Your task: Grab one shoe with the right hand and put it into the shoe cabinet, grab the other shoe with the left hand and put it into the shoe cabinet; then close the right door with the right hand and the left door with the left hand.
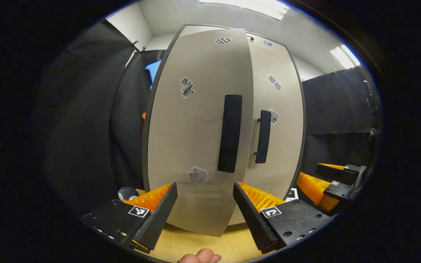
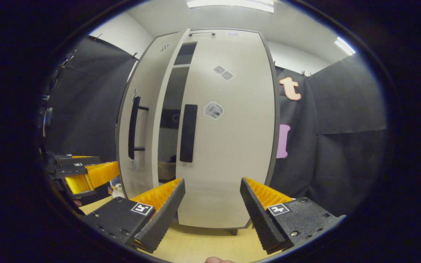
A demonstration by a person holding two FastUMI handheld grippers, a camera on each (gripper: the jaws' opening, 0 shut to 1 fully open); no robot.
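Note:
The pale shoe cabinet (image 1: pixel 280 109) stands on a wooden floor. Its right door (image 2: pixel 228 146) lies flush, with a black handle (image 2: pixel 188 133). The left door (image 1: pixel 199 128) hangs partly ajar, its black handle (image 1: pixel 229 133) facing me. Through the gap a dim brownish shape, perhaps a shoe (image 2: pixel 166 170), sits low inside. My left gripper (image 1: pixel 205 204) is open right in front of the left door's lower part, with nothing between its fingers. The right gripper (image 2: pixel 212 201) is open before the right door. Each gripper also appears at the side of the other view: left gripper (image 2: pixel 82 175), right gripper (image 1: pixel 327 182).
A small penguin toy (image 1: pixel 128 193) stands on the floor left of the cabinet, also seen as the penguin toy (image 2: pixel 115 188). Black cloth walls close in on both sides. A thumb (image 1: pixel 199 257) shows at the bottom edge. Wooden floor (image 2: pixel 203 241) lies in front of the cabinet.

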